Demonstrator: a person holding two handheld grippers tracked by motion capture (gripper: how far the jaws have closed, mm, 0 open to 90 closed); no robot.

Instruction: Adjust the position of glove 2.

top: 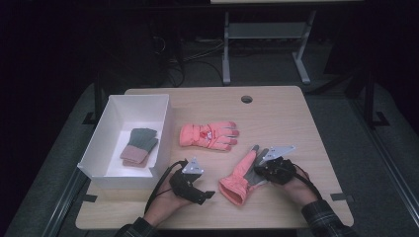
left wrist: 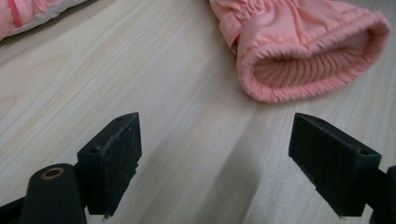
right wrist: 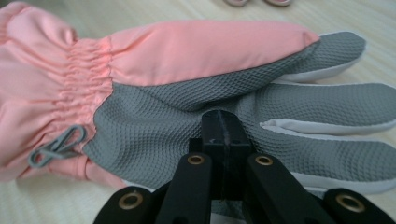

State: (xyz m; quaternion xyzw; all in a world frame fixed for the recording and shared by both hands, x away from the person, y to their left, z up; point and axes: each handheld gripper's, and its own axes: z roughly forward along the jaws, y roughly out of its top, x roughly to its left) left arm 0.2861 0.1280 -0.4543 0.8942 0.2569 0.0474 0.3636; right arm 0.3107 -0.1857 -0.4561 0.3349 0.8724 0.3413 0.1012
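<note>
Resting over the grey textured palm of the near pink glove (right wrist: 196, 70), the right gripper (right wrist: 223, 133) has its jaws fully closed against each other, tips at the palm surface; whether any fabric is pinched between them cannot be told. This glove lies palm up on the desk (top: 296, 123), cuff to the left of the right jaws and fingers to their right in the right gripper view. The left gripper (left wrist: 215, 158) has its jaws wide open with bare desk between them and nothing held. The glove's open cuff (left wrist: 303, 60) lies ahead of the left jaws, nearer the right-hand one, clear of both. A second pink glove (top: 208, 135) lies farther out, beside a white box (top: 99, 148) holding a grey and pink glove (top: 140, 146)
</note>
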